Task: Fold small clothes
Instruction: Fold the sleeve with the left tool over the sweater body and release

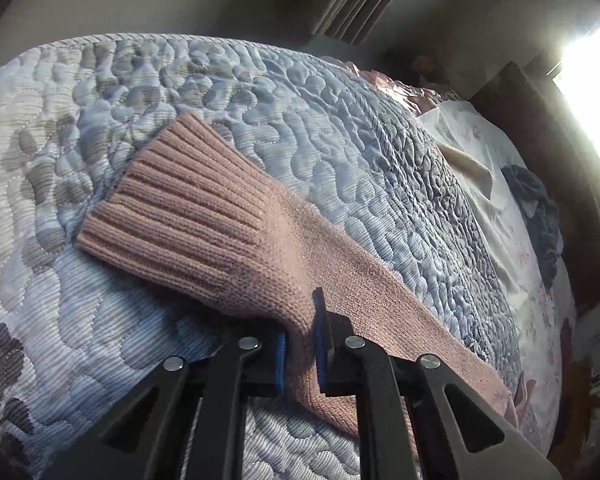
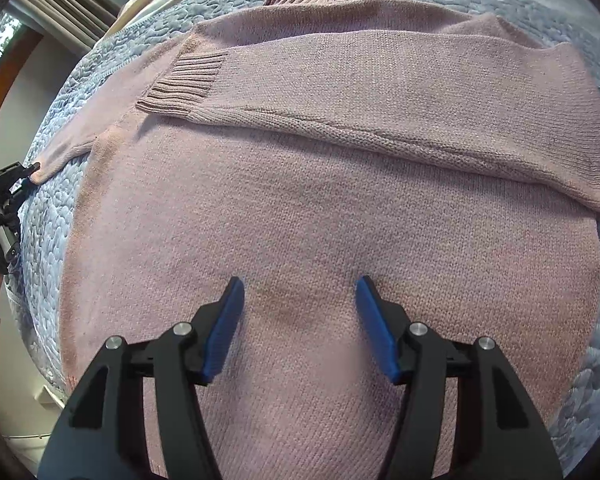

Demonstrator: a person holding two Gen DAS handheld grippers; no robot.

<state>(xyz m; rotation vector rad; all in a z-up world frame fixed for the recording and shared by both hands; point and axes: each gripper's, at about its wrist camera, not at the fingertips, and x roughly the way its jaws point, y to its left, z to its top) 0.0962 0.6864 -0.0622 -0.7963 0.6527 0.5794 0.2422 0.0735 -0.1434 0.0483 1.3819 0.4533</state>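
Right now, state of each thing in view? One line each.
Left gripper: shut on the left sleeve.
Left sleeve: stretched out flat over the quilt, not yet folded in.
Right gripper: open, above the sweater body.
Right sleeve: folded across the chest.
Sweater body: spread flat.

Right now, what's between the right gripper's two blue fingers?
Only the pink sweater, flat on the quilt. The right gripper hangs open over it and holds nothing. The right wrist view shows this.
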